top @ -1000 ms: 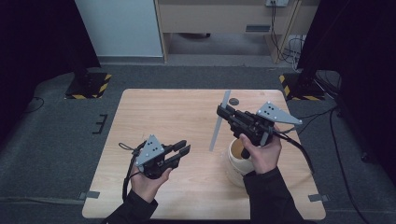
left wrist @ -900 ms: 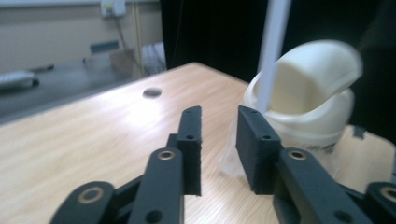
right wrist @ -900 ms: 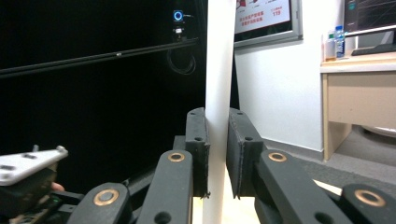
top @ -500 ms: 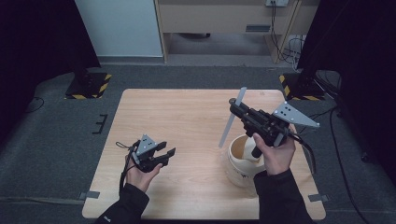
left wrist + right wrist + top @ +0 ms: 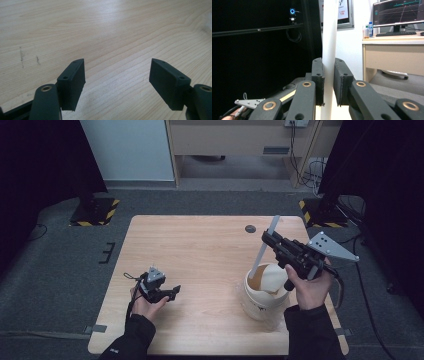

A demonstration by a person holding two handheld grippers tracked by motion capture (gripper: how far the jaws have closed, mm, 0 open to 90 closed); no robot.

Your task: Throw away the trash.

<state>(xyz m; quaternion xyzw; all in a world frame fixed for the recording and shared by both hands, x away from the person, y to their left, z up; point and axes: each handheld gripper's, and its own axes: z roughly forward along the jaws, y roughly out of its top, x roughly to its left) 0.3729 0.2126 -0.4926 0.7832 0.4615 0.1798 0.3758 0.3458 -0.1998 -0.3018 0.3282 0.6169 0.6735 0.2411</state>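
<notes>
Item, near left: the left gripper [image 5: 172, 291], jaws wide and just been opening, nothing between them, lay low over the pale wooden table [image 5: 200, 250]. Item, near right: a white round plastic bucket [image 5: 264, 292] holding brown liquid stood on the table near its front right edge. Item, above the bucket: the right gripper [image 5: 266, 237], pads clamped on a long flat white stirring stick [image 5: 264, 247], whose lower end dipped into the bucket. Stirring appeared under way; removing and setting down the stick seemingly remained. Item, far: a small dark round disc [image 5: 250, 228] on the table. Dark marks on the bucket's wall were unreadable.
</notes>
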